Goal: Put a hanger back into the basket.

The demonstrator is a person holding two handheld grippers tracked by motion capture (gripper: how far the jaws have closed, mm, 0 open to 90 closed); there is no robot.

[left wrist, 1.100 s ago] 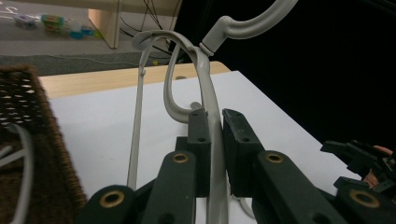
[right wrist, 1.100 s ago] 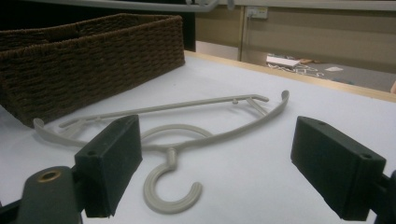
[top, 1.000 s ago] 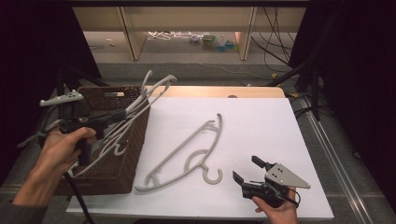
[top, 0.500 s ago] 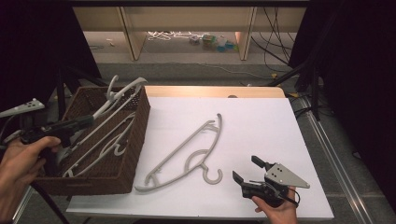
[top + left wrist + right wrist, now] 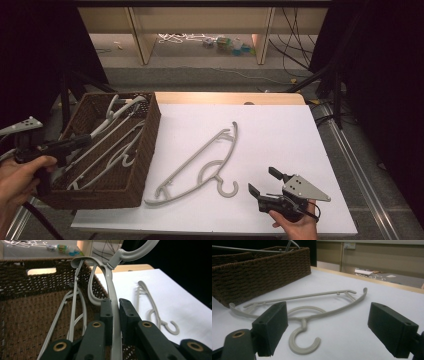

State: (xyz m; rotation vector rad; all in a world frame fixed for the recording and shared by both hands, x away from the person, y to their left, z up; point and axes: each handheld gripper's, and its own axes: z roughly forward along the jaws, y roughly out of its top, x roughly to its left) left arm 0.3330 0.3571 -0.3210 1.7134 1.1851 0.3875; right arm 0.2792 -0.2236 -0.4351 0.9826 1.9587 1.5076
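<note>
A grey hanger (image 5: 113,302) is clamped between the jaws of the left hand-held gripper (image 5: 113,312) and is held over the brown wicker basket (image 5: 145,150), where other hangers (image 5: 107,145) are piled. The basket is set at the left of the white desk (image 5: 280,135). A second hanger (image 5: 200,165) is seen lying flat mid-desk, just beside the basket. The right hand-held gripper (image 5: 264,184) is held low near that hanger's hook, its jaws spread wide apart with nothing gripped.

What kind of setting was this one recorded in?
Probably a lab or studio recording bay: a white-topped table flanked by black curtains, loose cables on the floor behind, and a wooden shelf unit beyond.
</note>
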